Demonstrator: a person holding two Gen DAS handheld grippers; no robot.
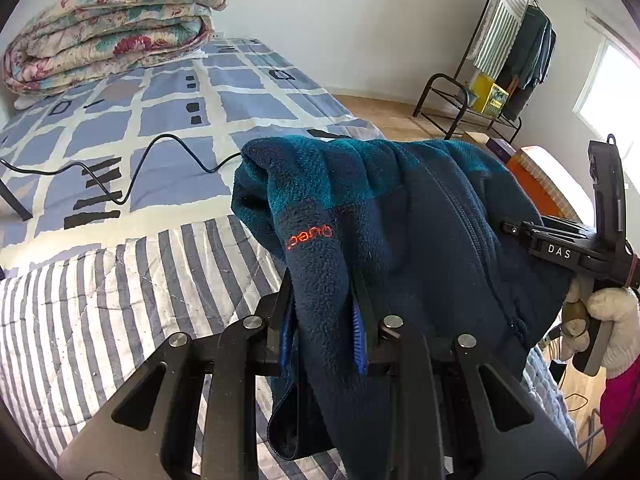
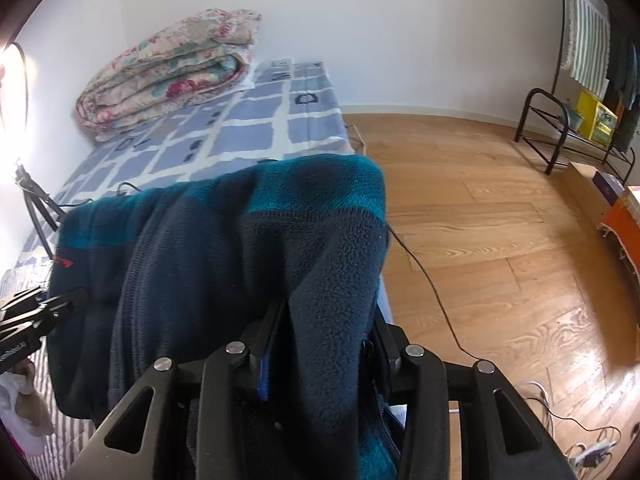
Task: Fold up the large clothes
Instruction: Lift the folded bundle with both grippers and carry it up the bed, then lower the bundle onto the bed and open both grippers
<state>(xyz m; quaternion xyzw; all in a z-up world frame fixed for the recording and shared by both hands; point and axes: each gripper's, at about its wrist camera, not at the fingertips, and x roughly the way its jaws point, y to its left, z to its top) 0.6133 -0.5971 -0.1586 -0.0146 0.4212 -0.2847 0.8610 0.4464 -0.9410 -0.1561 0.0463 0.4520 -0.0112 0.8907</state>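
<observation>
A navy and teal fleece jacket [image 1: 400, 216] with a front zip and a small orange logo hangs in the air between both grippers, above the bed. My left gripper [image 1: 324, 300] is shut on a fold of the fleece near the logo. My right gripper [image 2: 326, 320] is shut on another fold of the same jacket [image 2: 240, 240]. The right gripper also shows at the right of the left wrist view [image 1: 560, 248], held by a gloved hand. The left gripper shows at the left edge of the right wrist view [image 2: 44, 308]. The fabric hides the fingertips.
The bed has a blue checked cover [image 1: 168, 104] and a striped quilt [image 1: 100, 304] below. A folded floral duvet [image 1: 108, 28] lies at its far end. A black cable [image 1: 132, 168] crosses the bed. A clothes rack [image 1: 516, 52] stands on the wood floor [image 2: 500, 232].
</observation>
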